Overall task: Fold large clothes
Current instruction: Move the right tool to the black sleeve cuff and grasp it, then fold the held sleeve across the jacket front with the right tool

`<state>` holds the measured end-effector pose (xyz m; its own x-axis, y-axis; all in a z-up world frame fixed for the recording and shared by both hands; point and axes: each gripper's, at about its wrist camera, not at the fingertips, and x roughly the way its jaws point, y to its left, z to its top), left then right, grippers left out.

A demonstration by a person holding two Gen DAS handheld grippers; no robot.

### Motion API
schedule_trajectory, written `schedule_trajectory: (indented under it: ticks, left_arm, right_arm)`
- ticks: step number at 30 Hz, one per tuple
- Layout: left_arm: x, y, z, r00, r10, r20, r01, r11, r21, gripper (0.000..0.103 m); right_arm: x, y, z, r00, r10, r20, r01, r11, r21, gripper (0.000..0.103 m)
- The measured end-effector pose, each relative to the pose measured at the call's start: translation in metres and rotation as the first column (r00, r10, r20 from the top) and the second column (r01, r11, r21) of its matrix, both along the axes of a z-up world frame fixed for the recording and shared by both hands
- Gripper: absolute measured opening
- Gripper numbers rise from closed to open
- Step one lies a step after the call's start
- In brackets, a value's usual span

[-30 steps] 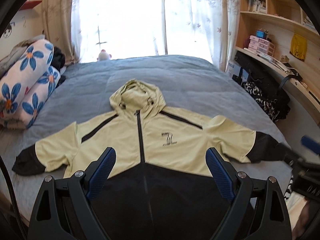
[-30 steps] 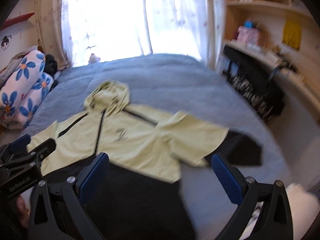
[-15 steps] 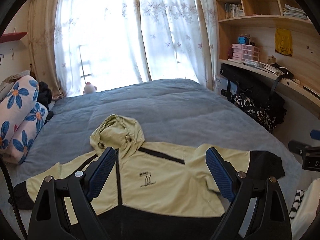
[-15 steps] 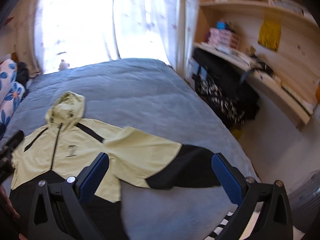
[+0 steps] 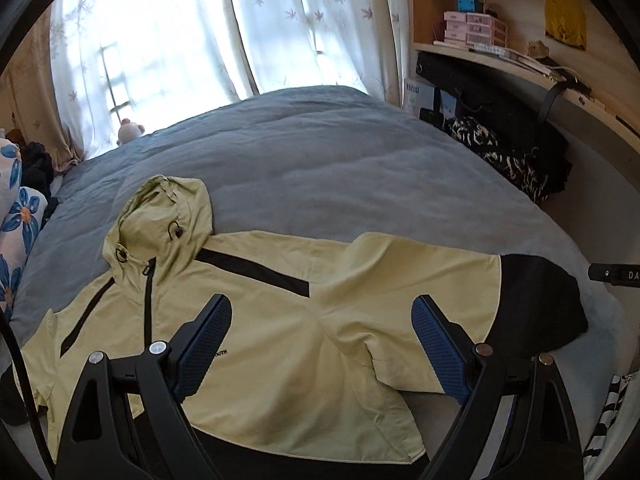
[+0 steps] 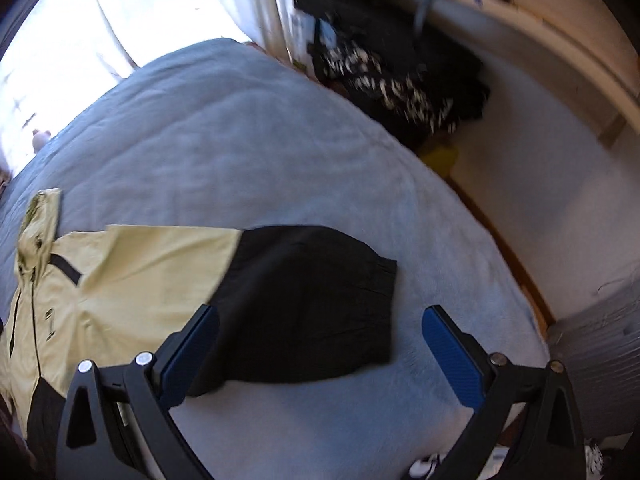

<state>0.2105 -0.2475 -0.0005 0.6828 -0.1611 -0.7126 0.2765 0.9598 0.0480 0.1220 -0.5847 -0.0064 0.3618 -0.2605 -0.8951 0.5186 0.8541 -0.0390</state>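
Note:
A pale yellow and black hooded jacket lies flat, front up, on the grey-blue bed. Its hood points to the window. Its right sleeve ends in a black cuff, which also shows in the right wrist view. My left gripper is open and empty above the jacket's chest and right sleeve. My right gripper is open and empty just above the black cuff. The jacket's yellow body shows at the left of the right wrist view.
Flowered pillows lie at the bed's left edge. A dark pile of clothes sits under a wooden desk and shelves to the right. A small plush toy sits by the curtained window. The floor lies right of the bed.
Both grippers have moved right along the jacket and lower. The right gripper has swung over the black cuff. Both stay open and the jacket has not moved.

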Motion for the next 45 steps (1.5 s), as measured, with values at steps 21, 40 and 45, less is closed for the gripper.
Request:
schedule_trajectory:
  ticks: [21,40,45]
  left_arm:
    - [0.009,-0.030,-0.070,0.986,-0.060,-0.158,0.069,0.996,0.049,0.091]
    - [-0.034,0.176,-0.016,0.977,0.207,-0.056,-0.209,0.978,-0.026,0.091]
    - [-0.038,0.225,-0.032,0.962,0.253,-0.105,-0.258,0.965,-0.042,0.091]
  right_arm:
    - [0.010,-0.035,-0.106,0.976,-0.034,-0.216,0.066,0.987,0.143,0.047]
    - [0.052,0.275,0.076,0.817,0.501,0.286,-0.527,0.849,0.019,0.026]
    - [0.071,0.367,0.012,0.765,0.617,0.185,-0.636,0.769,0.062,0.034]
